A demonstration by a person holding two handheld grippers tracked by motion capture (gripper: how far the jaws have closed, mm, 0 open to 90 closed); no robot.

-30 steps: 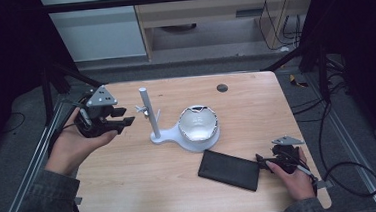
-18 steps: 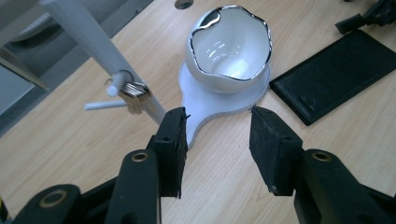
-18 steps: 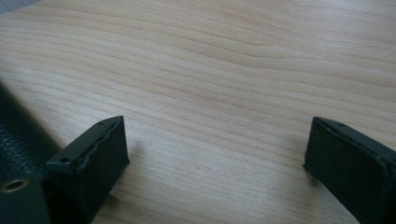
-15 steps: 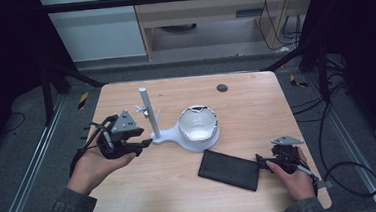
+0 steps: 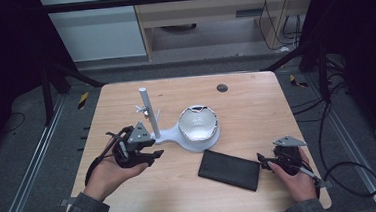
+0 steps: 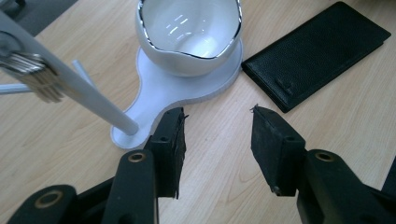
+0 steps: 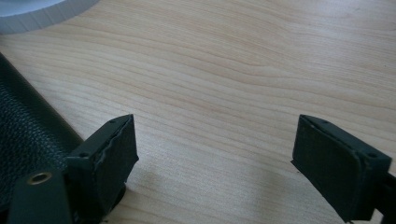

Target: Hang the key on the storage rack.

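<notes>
Here, the left gripper (image 5: 152, 154) hovers, fingers apart, beside a white stand (image 5: 170, 135) carrying a glossy white bowl (image 5: 198, 124) on the pale wooden tabletop (image 5: 256, 111). The right gripper (image 5: 264, 160), fingers wide apart, rests just beside a flat black leather wallet (image 5: 229, 170).

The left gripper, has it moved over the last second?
Yes. The left gripper has come from the table's left edge toward the person, and now sits just in front of the white stand.

I see bowl (image 5: 198, 126) on stand (image 5: 177, 135), table (image 5: 256, 106) centre; post (image 5: 149, 113) left of bowl; wallet (image 5: 229, 170) in front, toward the right.
</notes>
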